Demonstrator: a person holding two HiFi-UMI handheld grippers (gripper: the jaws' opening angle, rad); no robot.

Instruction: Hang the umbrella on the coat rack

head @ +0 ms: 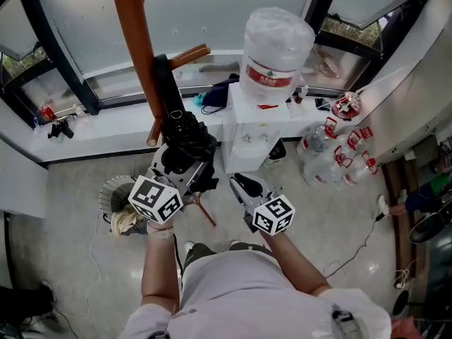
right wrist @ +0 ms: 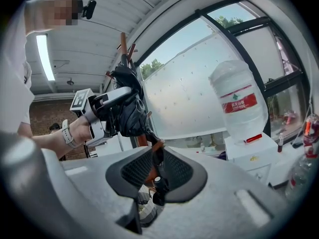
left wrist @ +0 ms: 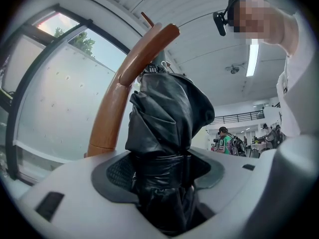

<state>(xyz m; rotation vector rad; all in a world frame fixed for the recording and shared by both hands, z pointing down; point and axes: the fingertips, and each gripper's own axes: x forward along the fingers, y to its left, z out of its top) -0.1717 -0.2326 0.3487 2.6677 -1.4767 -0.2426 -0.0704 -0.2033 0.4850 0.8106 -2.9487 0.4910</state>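
white short-sleeved shirt [head: 233, 288]; pale wristwatch [right wrist: 66, 133]; left claw [head: 186, 147], right claw [head: 241, 184] grey, black pads [right wrist: 134, 171], black-white marker cubes [head: 155, 198]

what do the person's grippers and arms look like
The left hand-held gripper and right hand-held gripper each have a pale grey body, dark grey textured pads and a white cube with black square markers at the back. The person wears a light short-sleeved shirt, forearms bare, and a white wristband on the left wrist.

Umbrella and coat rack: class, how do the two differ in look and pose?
The umbrella is black, crumpled fabric; the coat rack is smooth brown wood. The umbrella is short and bunched; the coat rack is a long pole with pegs. Both stand roughly upright, side by side.
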